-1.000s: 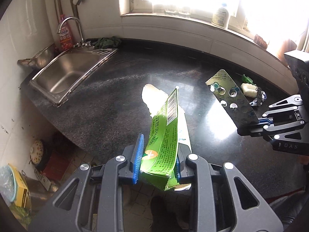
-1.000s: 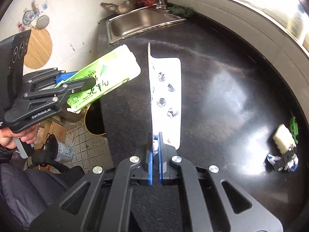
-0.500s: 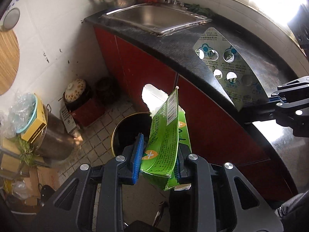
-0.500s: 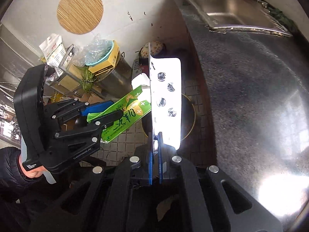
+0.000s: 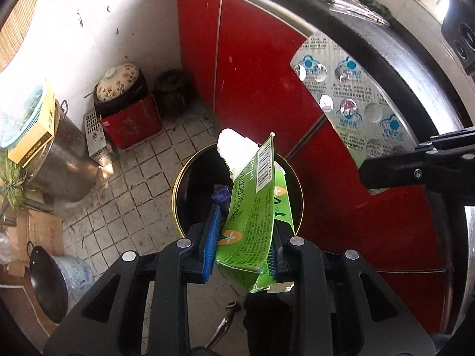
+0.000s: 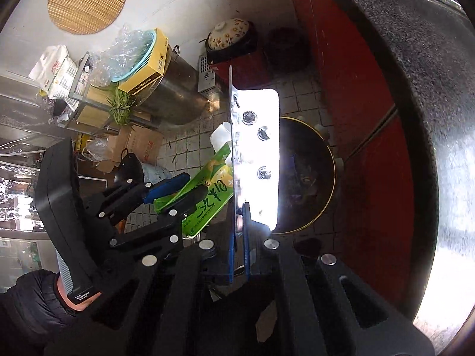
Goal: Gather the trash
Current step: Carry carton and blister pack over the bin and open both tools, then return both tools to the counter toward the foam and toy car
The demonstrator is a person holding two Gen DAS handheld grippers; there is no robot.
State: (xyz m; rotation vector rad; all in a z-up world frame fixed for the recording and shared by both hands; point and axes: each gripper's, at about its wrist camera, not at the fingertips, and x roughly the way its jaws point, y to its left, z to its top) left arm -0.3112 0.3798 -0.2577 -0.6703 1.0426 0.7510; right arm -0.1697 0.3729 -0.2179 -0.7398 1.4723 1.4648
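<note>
Because both carried items hang above the bin mouth, they read as positioned for dropping, in my judgement.

Nearest: left tool (image 5: 242, 237), one, its blue pads clamped on either side of the green packet (image 5: 255, 207), one, held edge-up with white tissue (image 5: 234, 152) showing at its far end; this points the packet down toward the opening.

Beside it: right tool (image 6: 239, 234), one, pinched tight on the lower edge of the blister card (image 6: 256, 151), one, held upright and hanging over the bin's near rim. Punched pockets visible on its foil face: three in the right wrist view.

Below: round black trash bin (image 5: 181, 178), one, gold-rimmed, on the tiled floor against the red cabinet (image 5: 252, 83); dark scraps already inside.

Farther: flowered clay pot (image 5: 118, 81), one; steel stockpot (image 6: 175, 98), one; bench (image 6: 409, 89) edge above.
</note>
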